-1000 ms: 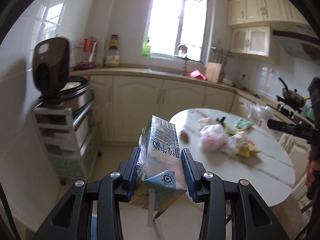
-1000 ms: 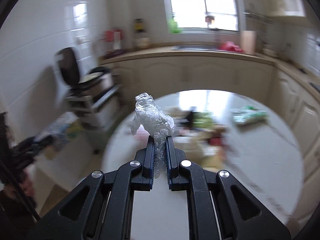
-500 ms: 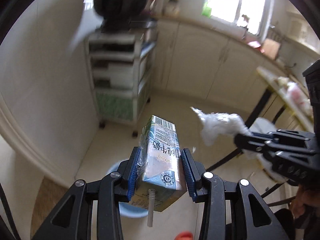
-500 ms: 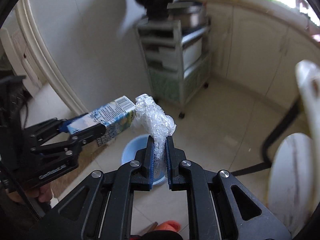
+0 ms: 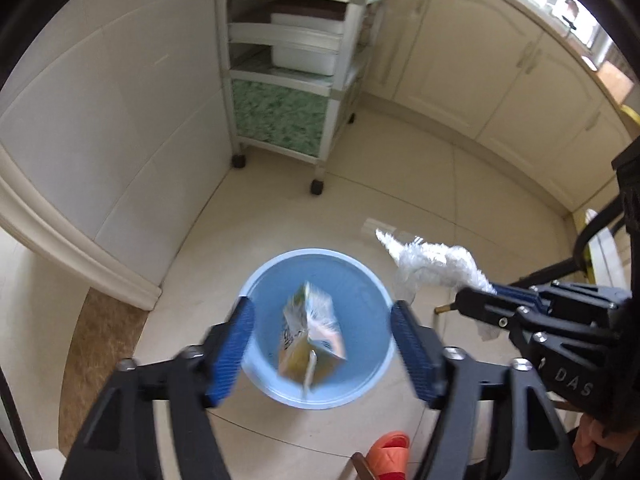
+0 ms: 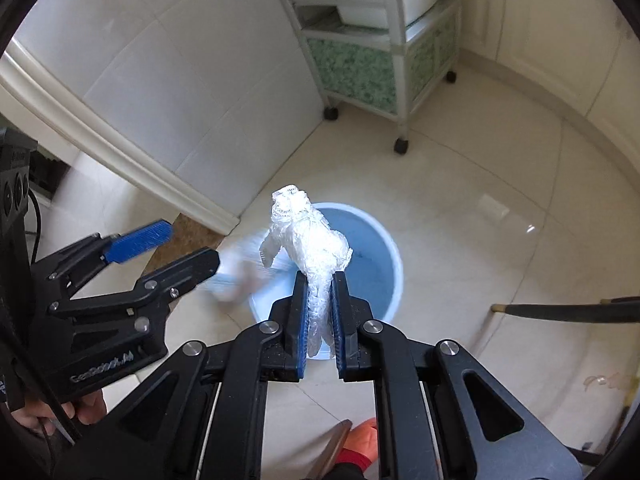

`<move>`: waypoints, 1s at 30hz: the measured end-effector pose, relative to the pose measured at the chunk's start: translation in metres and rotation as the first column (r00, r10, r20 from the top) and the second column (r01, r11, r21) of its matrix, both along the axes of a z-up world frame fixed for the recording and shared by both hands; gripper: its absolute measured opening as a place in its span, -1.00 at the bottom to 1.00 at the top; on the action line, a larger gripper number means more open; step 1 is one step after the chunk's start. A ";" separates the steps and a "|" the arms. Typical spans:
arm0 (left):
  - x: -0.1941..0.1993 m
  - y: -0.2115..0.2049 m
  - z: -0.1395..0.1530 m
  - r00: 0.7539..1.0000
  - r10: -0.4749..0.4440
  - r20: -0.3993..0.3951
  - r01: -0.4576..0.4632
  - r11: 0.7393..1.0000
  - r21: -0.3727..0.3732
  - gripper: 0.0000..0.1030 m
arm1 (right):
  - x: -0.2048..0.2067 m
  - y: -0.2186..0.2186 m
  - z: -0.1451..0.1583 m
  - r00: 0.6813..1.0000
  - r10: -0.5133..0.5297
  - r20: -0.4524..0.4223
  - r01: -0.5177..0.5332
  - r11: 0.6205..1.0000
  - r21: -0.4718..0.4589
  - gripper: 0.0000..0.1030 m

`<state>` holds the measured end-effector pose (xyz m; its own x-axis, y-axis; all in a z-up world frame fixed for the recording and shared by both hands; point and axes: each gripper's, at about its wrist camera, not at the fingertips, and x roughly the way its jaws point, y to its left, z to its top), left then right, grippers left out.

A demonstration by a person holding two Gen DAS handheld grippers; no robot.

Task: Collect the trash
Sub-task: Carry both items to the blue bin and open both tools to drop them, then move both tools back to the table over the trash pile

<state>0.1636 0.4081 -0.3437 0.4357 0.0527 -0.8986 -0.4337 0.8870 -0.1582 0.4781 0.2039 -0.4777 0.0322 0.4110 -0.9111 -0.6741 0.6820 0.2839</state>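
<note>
A light blue bin (image 5: pixel 362 280) stands on the tiled floor below both grippers. In the left wrist view my left gripper (image 5: pixel 320 320) hangs over it, its jaws opening, and the milk carton (image 5: pixel 310 334) is loose between them, blurred, dropping into the bin. In the right wrist view the left gripper (image 6: pixel 164 244) shows at the left, with the blurred carton (image 6: pixel 236 276) beside it. My right gripper (image 6: pixel 320 284) is shut on a crumpled clear plastic wrap (image 6: pixel 306 238) above the bin (image 6: pixel 380 268). From the left wrist view that wrap (image 5: pixel 436 264) sits just right of the bin's rim.
A wheeled metal rack (image 5: pixel 296 80) with white trays stands against the tiled wall behind the bin. Cream cabinets (image 5: pixel 500 80) run along the back right. An orange slipper (image 5: pixel 390 454) is on the floor near the bin. A dark table leg (image 6: pixel 560 312) crosses at the right.
Both grippers swung from the table down over the blue bin. The left gripper's jaws spread and let go of the milk carton. The right gripper still grips the plastic wrap.
</note>
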 end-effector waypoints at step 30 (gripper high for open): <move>-0.117 -0.220 0.255 0.832 -0.152 0.534 -0.021 0.953 0.303 0.99 | -0.079 -0.176 0.283 0.800 -0.350 0.488 0.219 0.926 0.306 0.94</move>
<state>0.0465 0.1882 -0.0887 0.8598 0.2208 -0.4605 -0.2914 0.9526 -0.0874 0.3996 0.0283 -0.1947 0.6248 0.4958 -0.6032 -0.5488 0.8284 0.1125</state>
